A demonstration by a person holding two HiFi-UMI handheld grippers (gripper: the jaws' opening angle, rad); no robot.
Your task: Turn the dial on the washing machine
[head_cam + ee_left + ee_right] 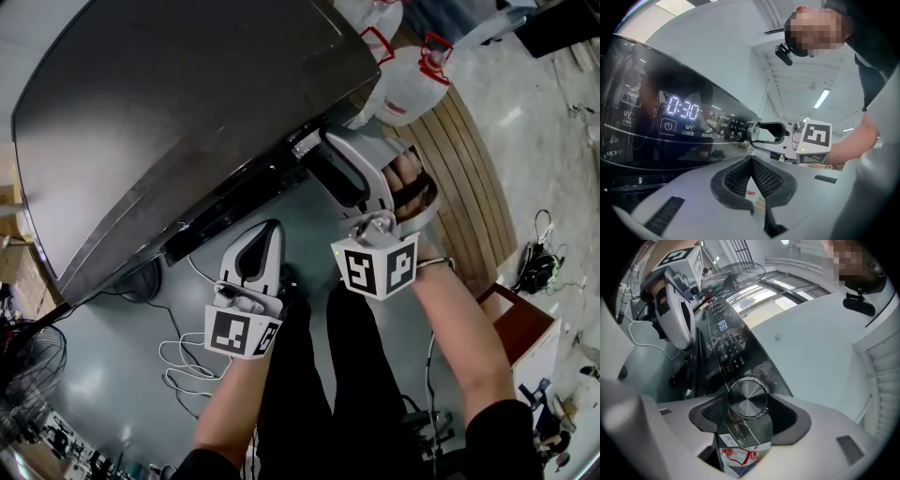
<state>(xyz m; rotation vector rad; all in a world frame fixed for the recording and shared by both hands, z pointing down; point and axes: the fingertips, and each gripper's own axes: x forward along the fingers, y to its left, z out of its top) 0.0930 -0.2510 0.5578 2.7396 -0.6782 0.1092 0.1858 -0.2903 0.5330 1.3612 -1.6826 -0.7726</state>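
Note:
The washing machine [178, 103] is dark grey, with a glossy black control panel [693, 126] whose display [683, 108] reads 0:30. A round brushed-metal dial [747, 397] sits on that panel. My right gripper [749, 411] has a pad against each side of the dial and is shut on it. The left gripper view shows the same grip, with the right gripper [758, 133] at the dial [749, 132]. In the head view the right gripper [314, 150] reaches the panel's front edge. My left gripper [272, 227] hangs below the panel, shut and empty [752, 161].
White jugs with red caps [412, 84] stand on wooden slats [473, 187] to the machine's right. White cables [178, 361] lie on the floor under the left gripper. A fan [28, 366] stands at the left, and a reddish-brown box [516, 323] at the right.

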